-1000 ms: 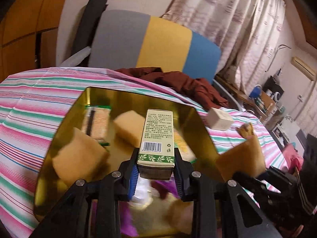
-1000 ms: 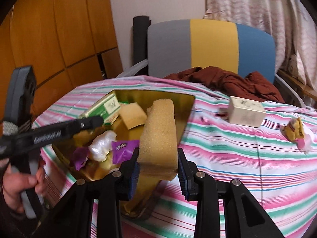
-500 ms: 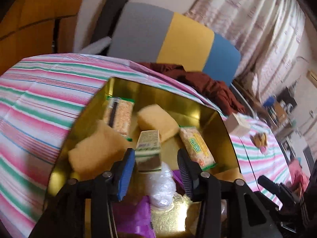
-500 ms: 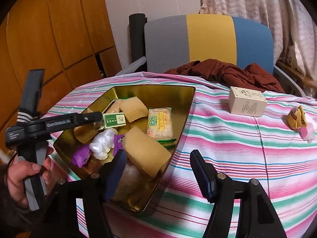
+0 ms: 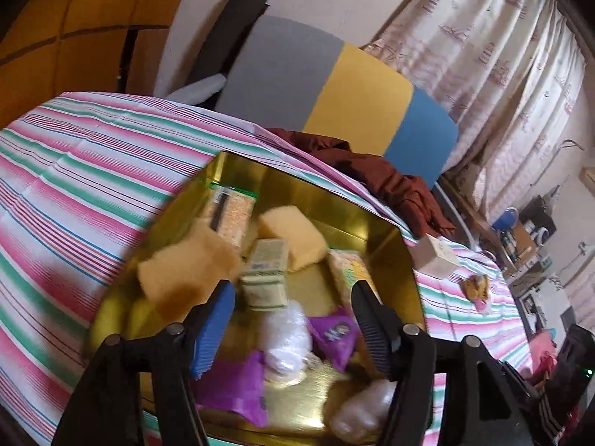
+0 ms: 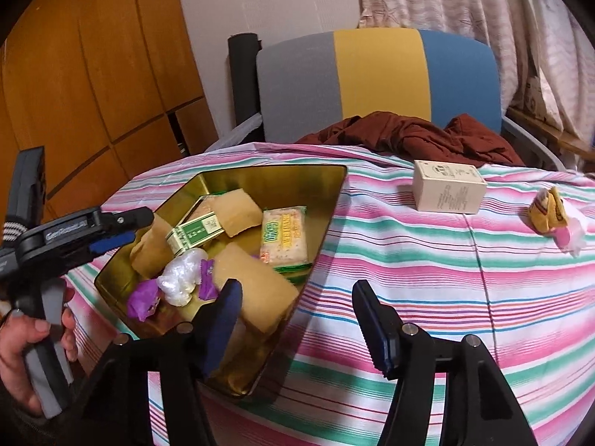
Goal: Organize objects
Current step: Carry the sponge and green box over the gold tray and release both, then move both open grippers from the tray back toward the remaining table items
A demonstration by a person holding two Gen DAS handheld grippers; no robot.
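A gold tray (image 5: pixel 297 186) (image 6: pixel 279 178) lies on the striped tablecloth. It holds several sponges, cracker packets (image 6: pixel 284 238), purple wrappers (image 5: pixel 334 334) and a white plastic wad (image 6: pixel 178 278). The green box (image 5: pixel 266 275) (image 6: pixel 195 232) rests in the tray just beyond my left gripper (image 5: pixel 290 290) (image 6: pixel 124 228). That gripper's jaws are opening and touch nothing. My right gripper (image 6: pixel 296 286) hovers over the tray's near right corner, its jaws closing slightly with nothing between them. A tan sponge (image 6: pixel 256 286) lies in the tray beside its left finger.
A cream box (image 6: pixel 448 191) (image 5: pixel 433 256) and a yellow wrapper (image 6: pixel 548 210) sit on the cloth right of the tray. A grey, yellow and blue chair (image 6: pixel 379 74) with a brown cloth (image 6: pixel 409 135) stands behind the table. A person's hand (image 6: pixel 22 338) holds the left gripper.
The left gripper let go of the green box, which now lies in the tray, and its jaws spread. The right gripper released the sponge, which dropped into the tray.
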